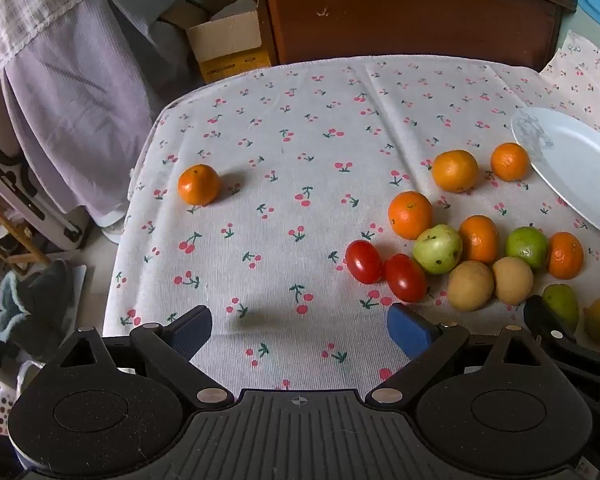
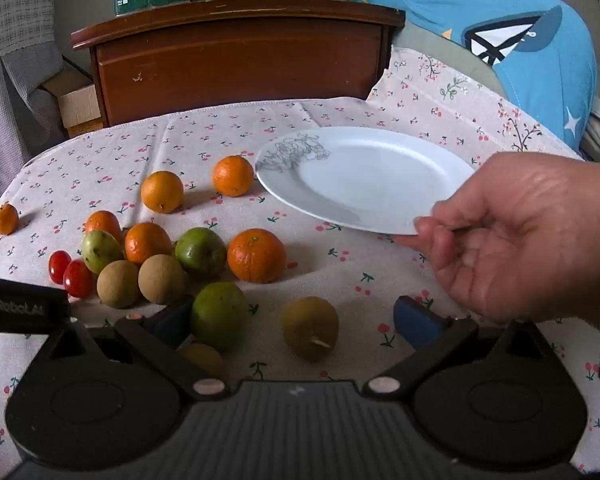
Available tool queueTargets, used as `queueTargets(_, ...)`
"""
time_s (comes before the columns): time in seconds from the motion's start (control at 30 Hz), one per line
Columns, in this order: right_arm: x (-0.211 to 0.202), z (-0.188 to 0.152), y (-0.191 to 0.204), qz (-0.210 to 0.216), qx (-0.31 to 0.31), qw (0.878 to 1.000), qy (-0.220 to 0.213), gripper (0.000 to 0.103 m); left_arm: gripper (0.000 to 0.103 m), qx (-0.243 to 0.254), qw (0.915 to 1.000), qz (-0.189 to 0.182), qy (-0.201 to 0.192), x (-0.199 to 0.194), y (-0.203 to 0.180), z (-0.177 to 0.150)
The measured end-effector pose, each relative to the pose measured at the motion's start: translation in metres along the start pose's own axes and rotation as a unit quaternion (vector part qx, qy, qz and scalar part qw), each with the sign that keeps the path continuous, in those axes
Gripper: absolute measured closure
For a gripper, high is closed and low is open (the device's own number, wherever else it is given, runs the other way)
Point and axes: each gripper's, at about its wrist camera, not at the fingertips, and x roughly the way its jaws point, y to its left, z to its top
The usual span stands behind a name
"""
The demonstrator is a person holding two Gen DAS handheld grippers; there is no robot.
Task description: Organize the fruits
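Opening stage, judged from the layout: the white plate (image 2: 364,176) is bare, its near rim pinched by a bare hand (image 2: 520,236); no fruit has been sorted. Oranges (image 2: 256,255), green fruits (image 2: 201,251), brown fruits (image 2: 161,279) and cherry tomatoes (image 2: 77,278) lie loose on the cherry-print cloth (image 1: 300,140), one orange (image 1: 199,184) well apart. Left gripper (image 1: 299,330) and right gripper (image 2: 296,320) both stand wide open, gripping nothing.

"RoboLAI" lettering, partly cut off, on black gripper body (image 2: 20,307)
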Motion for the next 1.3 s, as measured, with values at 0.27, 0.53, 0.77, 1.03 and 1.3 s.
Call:
queueTargets(0.27,0.0,0.001,0.0,0.0,0.0,1.0,0.0,0.001,0.007,0.005,1.0,-0.003,-0.004,0.0,0.0,-0.008)
queueTargets(0.53,0.0,0.0,0.0,0.0,-0.001,1.0,0.0,0.001,0.007,0.002,1.0,-0.007,0.003,-0.008,0.002,-0.007)
queueTargets(0.77,0.0,0.001,0.0,0.0,-0.001,1.0,0.0,0.001,0.007,-0.003,1.0,-0.006,0.006,-0.01,0.005,-0.005)
queueTargets(1.03,0.0,0.001,-0.001,0.0,0.0,1.0,0.0,0.001,0.007,-0.015,0.9996,-0.013,0.022,-0.007,0.006,-0.003)
queueTargets(1.3,0.0,0.001,0.0,-0.001,-0.001,1.0,0.0,0.001,0.007,-0.02,0.9989,-0.015,0.04,-0.009,0.011,-0.004)
